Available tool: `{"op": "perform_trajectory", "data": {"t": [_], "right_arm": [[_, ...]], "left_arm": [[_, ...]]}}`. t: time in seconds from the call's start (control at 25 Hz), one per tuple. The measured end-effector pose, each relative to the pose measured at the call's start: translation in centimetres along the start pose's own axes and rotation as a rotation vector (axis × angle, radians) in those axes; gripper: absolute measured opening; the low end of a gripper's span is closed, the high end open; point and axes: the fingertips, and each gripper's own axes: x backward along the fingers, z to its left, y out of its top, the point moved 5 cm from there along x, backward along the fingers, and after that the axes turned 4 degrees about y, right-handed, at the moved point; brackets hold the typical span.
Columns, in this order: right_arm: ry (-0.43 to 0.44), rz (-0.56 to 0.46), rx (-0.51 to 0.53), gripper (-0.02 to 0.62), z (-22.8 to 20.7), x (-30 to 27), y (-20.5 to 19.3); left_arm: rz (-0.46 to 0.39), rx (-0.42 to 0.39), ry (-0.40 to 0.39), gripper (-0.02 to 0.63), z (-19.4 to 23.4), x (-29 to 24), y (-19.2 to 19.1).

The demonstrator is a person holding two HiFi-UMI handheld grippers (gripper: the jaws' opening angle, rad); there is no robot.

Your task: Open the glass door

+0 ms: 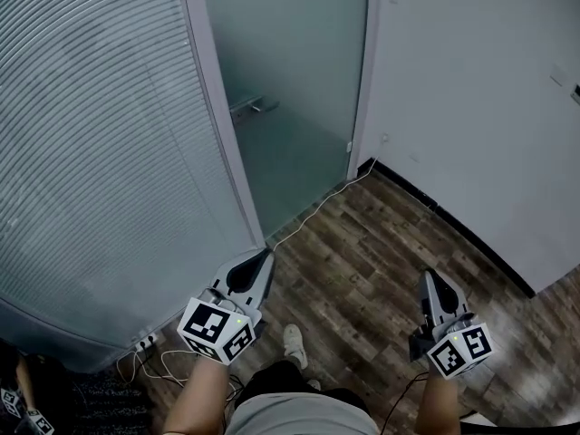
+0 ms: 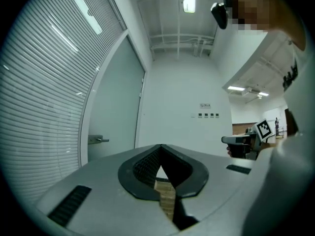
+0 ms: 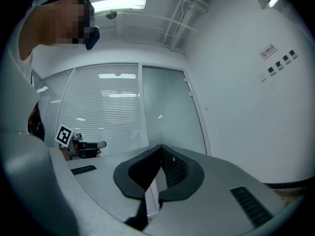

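The frosted glass door [image 1: 290, 80] stands closed ahead, with its metal lever handle [image 1: 249, 109] on the left side. My left gripper [image 1: 265, 256] is shut and empty; it is held level near the door frame's foot, well short of the handle. My right gripper [image 1: 430, 277] is also shut with nothing in it, out over the wood floor to the right. In the left gripper view the jaws [image 2: 161, 146] meet at the tip, with the door [image 2: 115, 97] and handle [image 2: 98, 140] to the left beyond. The right gripper view shows closed jaws [image 3: 160, 146] facing the door [image 3: 170, 112].
A curved glass wall with slatted blinds [image 1: 100, 134] runs left of the door. A white wall [image 1: 471, 107] with a black baseboard is on the right. A white cable [image 1: 317, 202] trails across the wood floor, and a socket strip [image 1: 145, 341] lies at lower left.
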Motion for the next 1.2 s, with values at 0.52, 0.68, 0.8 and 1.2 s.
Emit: {"op": "perform_trajectory", "data": {"t": [0.52,0.68,0.8,1.2], "right_arm": [[0.054,0.002,-0.017,0.000,-6.6,-11.1,-1.4],[0.109,0.011,-0.003,0.002,-8.3,-17.9,-1.4],[0.143,0.024,0.000,0.002,-9.5,-23.2,-1.7],[0.354,0.076,0.029,0.002,-8.2,-38.2,-1.9]], "left_arm": [[0.005,-0.013,0.024,0.000,5.4,-10.3,-0.3],[-0.003,-0.014,0.057,0.000,9.8,-15.3,0.2],[-0.004,-0.038,0.084,0.000,13.1,-18.3,0.3],[-0.030,-0.047,0.188,0.000,21.5,-21.8,0.9]]}}
